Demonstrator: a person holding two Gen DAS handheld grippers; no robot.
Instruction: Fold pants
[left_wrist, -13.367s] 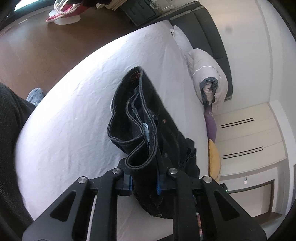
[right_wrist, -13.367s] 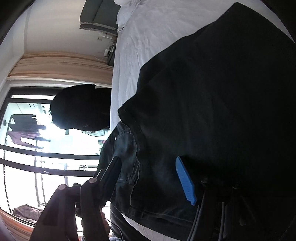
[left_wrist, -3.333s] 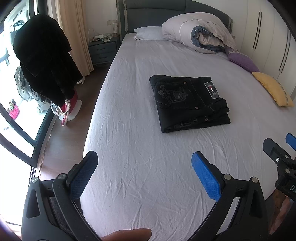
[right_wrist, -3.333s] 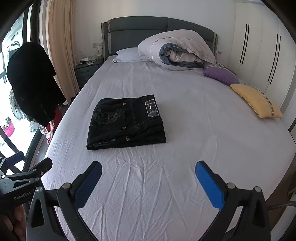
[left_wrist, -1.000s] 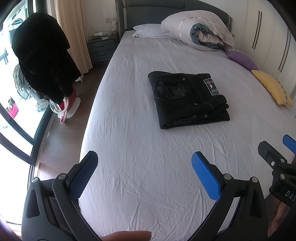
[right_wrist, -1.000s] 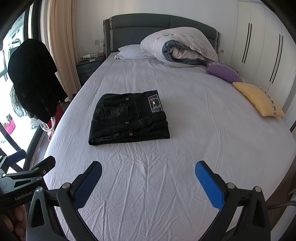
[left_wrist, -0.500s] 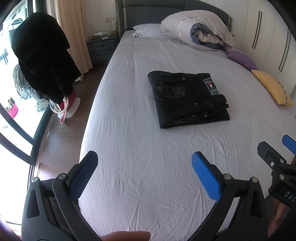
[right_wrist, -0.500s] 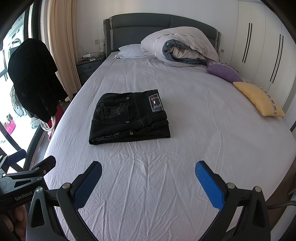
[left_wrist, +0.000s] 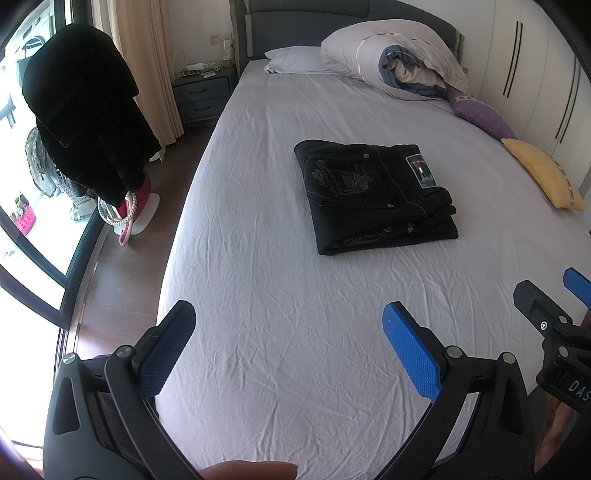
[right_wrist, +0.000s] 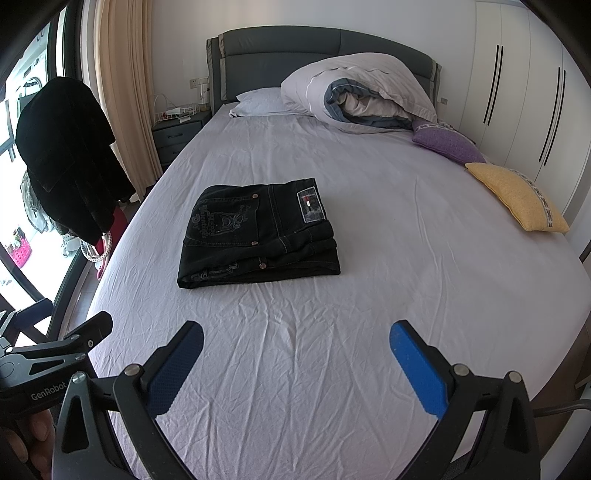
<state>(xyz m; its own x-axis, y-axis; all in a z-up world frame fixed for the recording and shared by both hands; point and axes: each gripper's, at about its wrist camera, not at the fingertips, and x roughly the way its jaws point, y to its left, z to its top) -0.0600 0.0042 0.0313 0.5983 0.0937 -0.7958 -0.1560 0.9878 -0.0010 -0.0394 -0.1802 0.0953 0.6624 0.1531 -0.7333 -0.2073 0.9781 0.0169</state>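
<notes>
Left wrist view first: the left tool (left_wrist: 288, 339) hangs over the near end of the bed (left_wrist: 258, 258), pointed up toward the headboard, fingers spread wide with nothing between them. The black pants (left_wrist: 373, 195) are already folded into a neat stack, well ahead of the tool and a bit to its right, flat on the sheet with the patch label facing up. Nothing is touching them. At the far right edge you can see the right tool (left_wrist: 554, 332) poking in, level with the left one and just beside it. Only part of it shows here, so I can't judge its spread from this angle. There's a fingertip (left_wrist: 251, 470) at the bottom edge, under the tool. Off to the tool's left: a dark coat (left_wrist: 85, 110) hanging by the window, and a nightstand (left_wrist: 201, 94) farther up.

Right wrist view: the right tool (right_wrist: 295, 354) sits in the same kind of pose, low over the foot of the bed, aimed at the headboard, blue pads wide apart and holding nothing. From here the pants (right_wrist: 255, 243) are ahead and slightly left of the tool. This view gives you the whole headboard (right_wrist: 317, 62), the bundled duvet (right_wrist: 362, 96), plus the purple pillow (right_wrist: 443, 144) and yellow pillow (right_wrist: 517, 195) far ahead on the right, seen more fully than from the left camera. The left tool (right_wrist: 55, 350) shows at the lower left edge, with what looks like a hand (right_wrist: 26, 435) under it, though it's dark down there.
</notes>
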